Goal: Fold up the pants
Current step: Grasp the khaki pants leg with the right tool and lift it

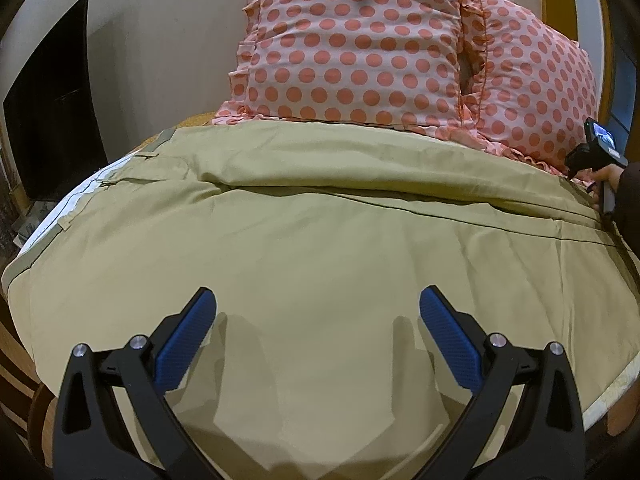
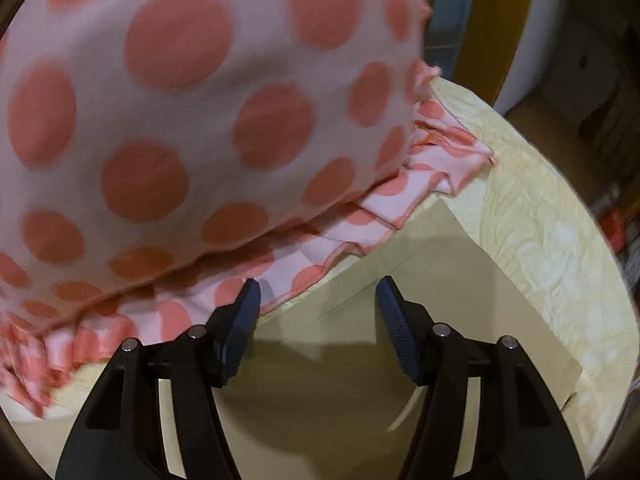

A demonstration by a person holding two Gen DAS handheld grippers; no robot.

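Observation:
Khaki pants (image 1: 320, 232) lie spread flat across the bed, waistband at the left, legs running to the right. My left gripper (image 1: 318, 300) is open and empty, hovering just above the near part of the fabric. My right gripper (image 2: 318, 288) is open and empty over the leg-end hem (image 2: 400, 280) of the pants, close under the pillow frill. In the left wrist view the right gripper body (image 1: 600, 160) shows at the far right edge of the pants, held by a hand.
Two pink pillows with coral dots (image 1: 360, 40) stand against the far side of the bed; one fills the right wrist view (image 2: 180, 120). A pale yellow bedspread (image 2: 540, 220) lies under the pants. A dark screen (image 1: 52, 100) stands at left.

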